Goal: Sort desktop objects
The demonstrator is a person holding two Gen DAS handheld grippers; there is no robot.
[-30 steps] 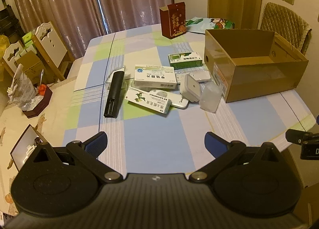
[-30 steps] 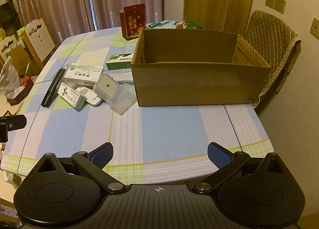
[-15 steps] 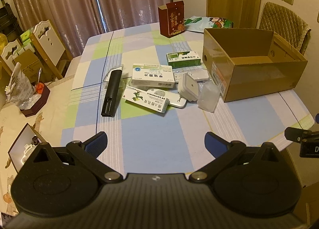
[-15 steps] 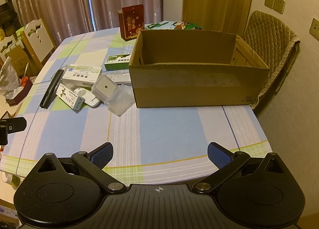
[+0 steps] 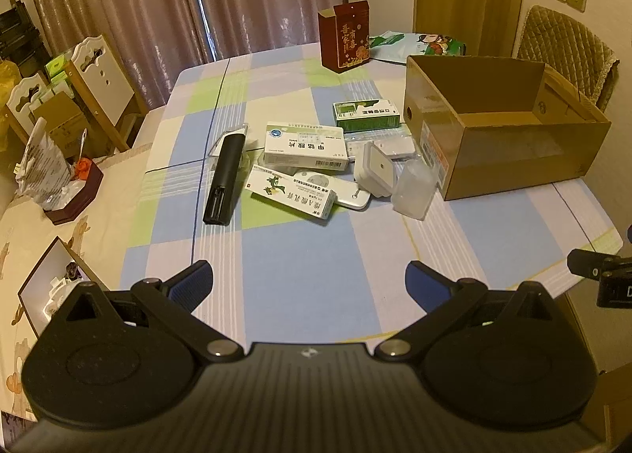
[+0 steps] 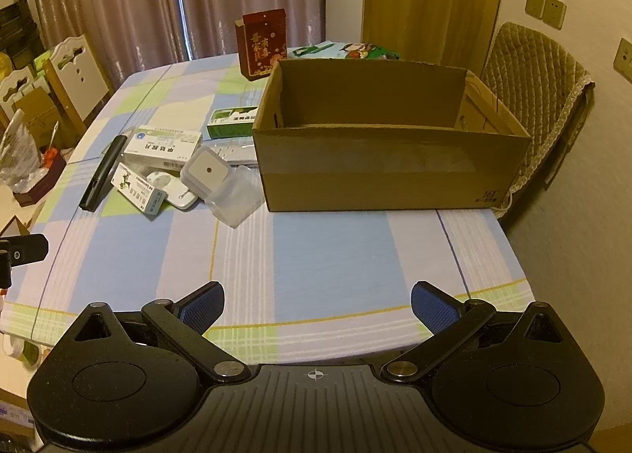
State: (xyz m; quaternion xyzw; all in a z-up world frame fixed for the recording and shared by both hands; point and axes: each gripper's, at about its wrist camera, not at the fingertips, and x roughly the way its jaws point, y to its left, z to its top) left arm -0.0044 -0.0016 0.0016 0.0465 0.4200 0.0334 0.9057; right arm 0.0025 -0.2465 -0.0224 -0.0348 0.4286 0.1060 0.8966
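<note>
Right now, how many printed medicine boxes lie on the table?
3. A green box lies beside the cardboard box. A white box lies in the middle of the pile. A third box lies nearest the camera. More may be hidden underneath.

The left gripper (image 5: 310,281) hangs above the near part of the checked desk (image 5: 308,255), its blue-padded fingers (image 5: 191,283) spread wide with nothing between them. Well ahead of the fingers lie a black remote (image 5: 225,178), white medicine boxes (image 5: 306,149) and a square white device (image 5: 375,170). Ahead and right stands an open cardboard box (image 5: 513,153).
</note>
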